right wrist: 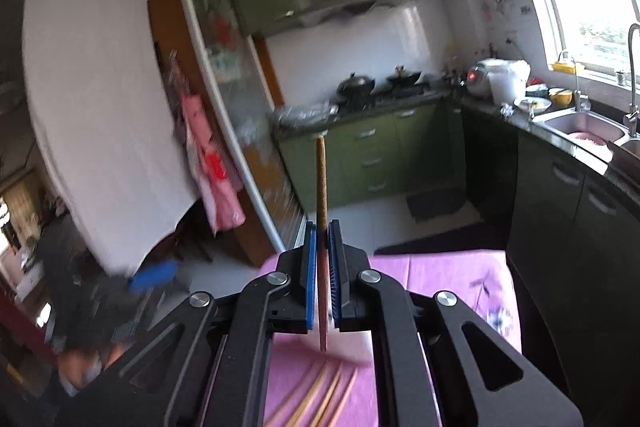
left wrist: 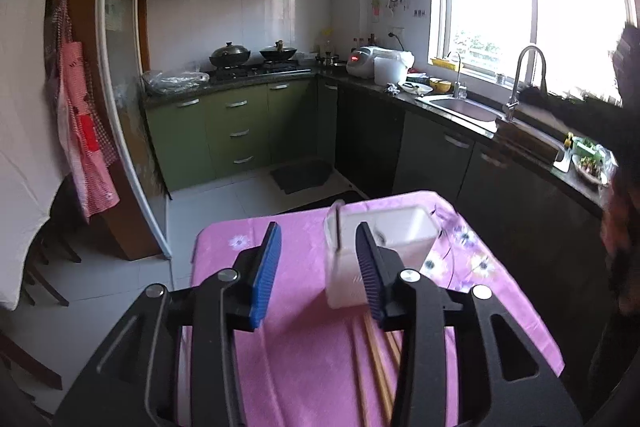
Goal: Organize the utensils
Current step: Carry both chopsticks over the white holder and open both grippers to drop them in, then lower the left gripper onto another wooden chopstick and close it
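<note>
Right wrist view, nearest the lens: right gripper (right wrist: 322, 227), blue pads (right wrist: 310, 275) closed tight on a single chopstick (right wrist: 321, 179). Stick stands near upright, most of its length rising above the fingertips, a shorter end poking out below the pads. Grip sits low on the shaft, not at the middle.

Below the gripper, loose chopsticks (right wrist: 320, 399) lie fanned on the pink cloth (right wrist: 440, 275). Count unclear; blurred.

Left wrist view: left gripper (left wrist: 318, 247) spread wide, nothing between the pads. White holder (left wrist: 384, 251) stands on the same cloth, just beyond and partly behind the right-hand finger. One thin upright item (left wrist: 338, 227) leans in its near-left corner; probably a utensil already in, cannot tell which kind. More loose chopsticks (left wrist: 376, 367) lie flat beneath this gripper, near the holder's base.

Handling judgement: chopstick looks wooden, light, stiff, thin. Smooth round shaft could pivot or slide between the pads when held off-centre, so a firm pinch matters. Not fragile. Holder looks like light plastic; a knock could tip it. The empty left gripper sits well placed to steady its wall.

Held stick is above the table; holder barely shows in the right view, so the exact offset cannot be told.
</note>
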